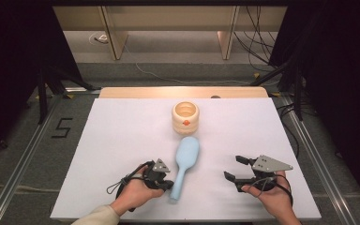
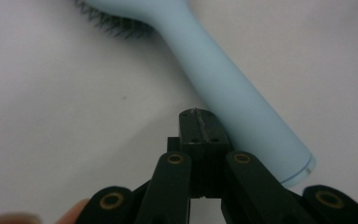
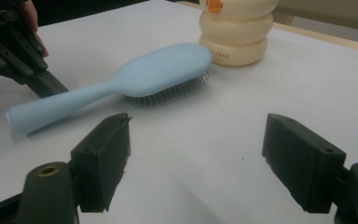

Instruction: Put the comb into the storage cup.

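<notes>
A light blue hairbrush (image 1: 185, 164) lies bristles-down on the white table (image 1: 112, 140), just below the centre of the high view, its head pointing up the frame toward a cream ribbed holder (image 1: 185, 117) that stands upright with an orange mark on its front. The brush head ends just short of the holder's base; whether they touch is hard to tell. The left gripper (image 1: 165, 183), at lower centre-left of the high view, rests beside the handle's lower end; in the left gripper view its jaws are pressed together with nothing between them, their tip (image 2: 199, 122) right against the handle's side (image 2: 233, 84). The right gripper (image 1: 233, 168), at lower right, hangs well apart from the brush, and in its own view its jaws stand wide apart over bare table (image 3: 200, 154)
</notes>
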